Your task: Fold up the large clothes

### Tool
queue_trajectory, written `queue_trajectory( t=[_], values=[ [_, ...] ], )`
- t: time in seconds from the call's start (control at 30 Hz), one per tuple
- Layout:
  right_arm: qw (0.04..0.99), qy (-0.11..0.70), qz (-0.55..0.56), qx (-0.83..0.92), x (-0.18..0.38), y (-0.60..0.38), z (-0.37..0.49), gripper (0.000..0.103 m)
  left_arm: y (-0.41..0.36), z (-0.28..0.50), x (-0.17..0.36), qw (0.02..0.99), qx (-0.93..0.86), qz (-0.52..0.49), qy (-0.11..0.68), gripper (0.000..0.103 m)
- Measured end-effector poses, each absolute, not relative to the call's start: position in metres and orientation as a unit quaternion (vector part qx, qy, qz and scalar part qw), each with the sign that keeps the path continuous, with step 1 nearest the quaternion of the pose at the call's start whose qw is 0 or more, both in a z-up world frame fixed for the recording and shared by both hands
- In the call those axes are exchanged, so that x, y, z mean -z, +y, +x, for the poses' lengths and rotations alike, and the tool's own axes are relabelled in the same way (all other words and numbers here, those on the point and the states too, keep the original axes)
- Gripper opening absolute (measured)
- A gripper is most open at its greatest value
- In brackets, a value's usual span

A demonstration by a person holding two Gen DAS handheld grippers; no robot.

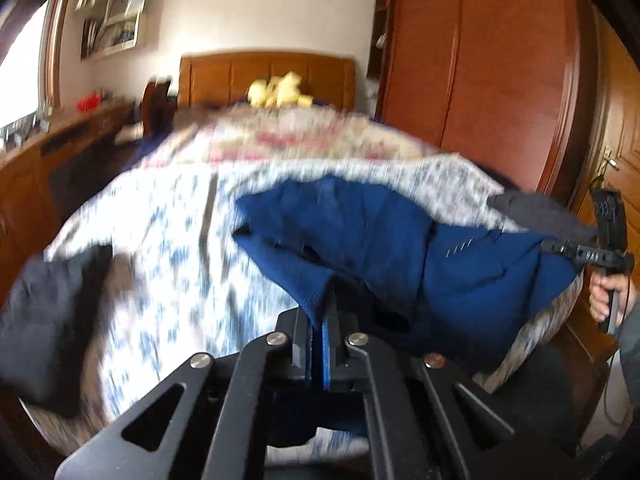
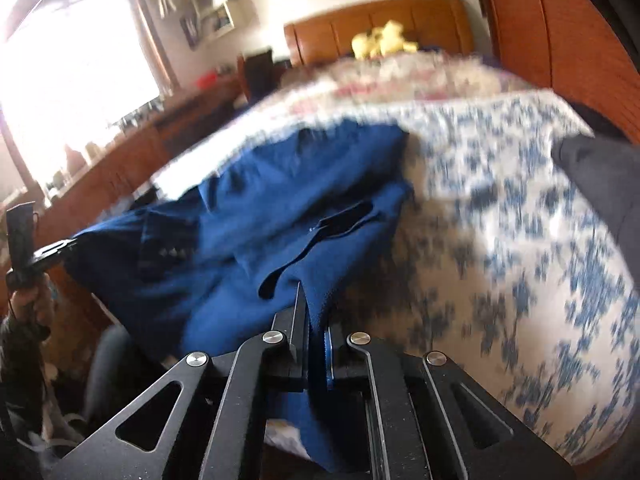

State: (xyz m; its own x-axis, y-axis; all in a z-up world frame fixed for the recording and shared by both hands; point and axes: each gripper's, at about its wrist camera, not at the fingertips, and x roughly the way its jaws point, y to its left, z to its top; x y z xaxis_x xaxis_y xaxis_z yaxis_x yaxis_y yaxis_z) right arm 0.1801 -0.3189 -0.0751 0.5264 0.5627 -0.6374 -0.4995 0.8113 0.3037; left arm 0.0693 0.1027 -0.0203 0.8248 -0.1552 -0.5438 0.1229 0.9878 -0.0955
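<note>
A large dark blue garment (image 1: 400, 240) hangs lifted over the near end of a bed with a blue-and-white flowered cover (image 1: 168, 240). My left gripper (image 1: 324, 304) is shut on one edge of it, the cloth pinched between the fingers. Far right in that view, my right gripper (image 1: 560, 249) holds the other edge, with a hand (image 1: 606, 296) on its grip. In the right wrist view the right gripper (image 2: 314, 308) is shut on the blue garment (image 2: 248, 216). The left gripper (image 2: 60, 248) grips its far corner at the left edge.
One dark garment (image 1: 52, 320) lies on the bed's left side, another (image 2: 600, 184) at its right. A yellow plush toy (image 1: 280, 90) sits by the wooden headboard (image 1: 268, 76). A wardrobe (image 1: 480, 60) stands right; a long wooden desk (image 1: 60, 148) runs under the window (image 2: 76, 68).
</note>
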Motion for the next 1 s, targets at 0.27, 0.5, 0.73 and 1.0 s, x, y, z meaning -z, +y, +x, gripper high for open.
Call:
queue_trajectory(
  t=[0.27, 0.5, 0.73, 1.0],
  values=[
    [0.901, 0.293, 0.027, -0.319, -0.025, -0.294, 0.177, 0.002, 0.081, 0.079, -0.089, 0.975, 0.092, 0.01, 0.2, 0.0],
    [0.915, 0.227, 0.017, -0.334, -0.106, -0.308, 0.15, 0.002, 0.089, 0.059, -0.156, 0.984, 0.099, 0.011, 0.149, 0.0],
    [0.928, 0.195, 0.012, -0.316, -0.149, -0.338, 0.128, 0.002, 0.099, 0.077, -0.15, 0.983, 0.078, 0.012, 0.164, 0.0],
    [0.921, 0.27, -0.019, -0.281, -0.083, -0.322, 0.211, 0.002, 0.103, 0.166, -0.069, 0.97, 0.054, 0.008, 0.236, 0.001]
  ],
)
